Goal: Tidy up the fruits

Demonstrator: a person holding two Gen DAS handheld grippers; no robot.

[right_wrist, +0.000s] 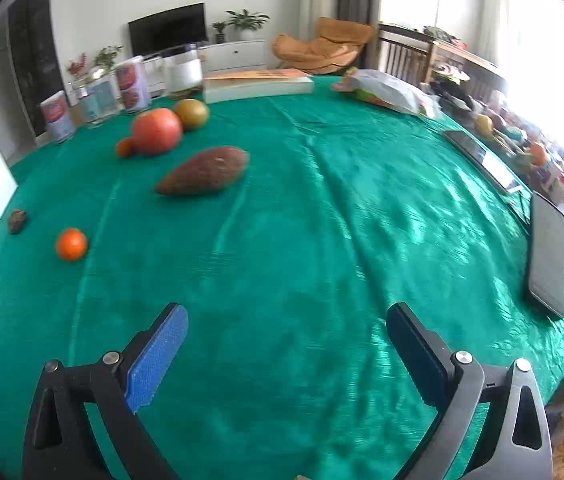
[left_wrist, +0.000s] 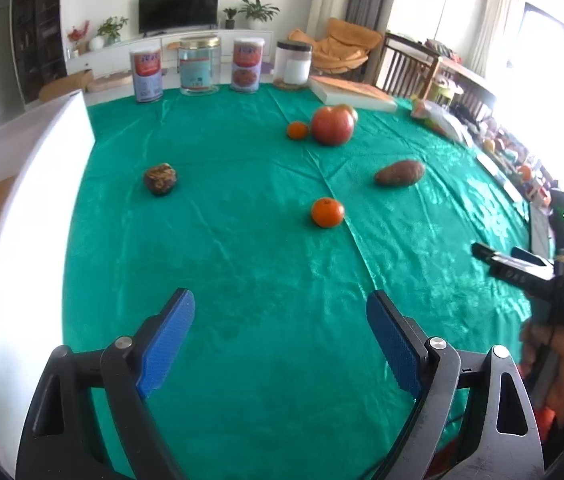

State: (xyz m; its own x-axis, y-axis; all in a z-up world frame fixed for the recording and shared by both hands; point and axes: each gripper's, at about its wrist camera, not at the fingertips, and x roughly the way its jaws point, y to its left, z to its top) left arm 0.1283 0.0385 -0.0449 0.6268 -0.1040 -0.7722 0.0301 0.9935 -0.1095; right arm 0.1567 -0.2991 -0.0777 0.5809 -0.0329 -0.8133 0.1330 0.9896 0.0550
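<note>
On the green tablecloth (left_wrist: pixel 242 240) lie a near tangerine (left_wrist: pixel 327 212), a brown oval fruit (left_wrist: pixel 399 172), a big red apple (left_wrist: pixel 332 125) with a small tangerine (left_wrist: pixel 297 130) beside it, and a dark wrinkled fruit (left_wrist: pixel 160 178). My left gripper (left_wrist: pixel 280 316) is open and empty, above the cloth short of the fruits. My right gripper (right_wrist: pixel 286 328) is open and empty; it also shows at the right edge of the left wrist view (left_wrist: pixel 521 268). The right wrist view shows the brown fruit (right_wrist: pixel 204 171), apple (right_wrist: pixel 156 131), a yellow-green fruit (right_wrist: pixel 192 114), the near tangerine (right_wrist: pixel 70 244), the small tangerine (right_wrist: pixel 124 147) and the wrinkled fruit (right_wrist: pixel 17 221).
A white box (left_wrist: pixel 22 216) stands at the table's left edge. Cans and jars (left_wrist: pixel 200 66) line the far edge, with a flat box (left_wrist: pixel 351 94) and a plastic bag (right_wrist: pixel 385 90). A phone (right_wrist: pixel 549 258) and a tablet (right_wrist: pixel 481 160) lie at the right edge.
</note>
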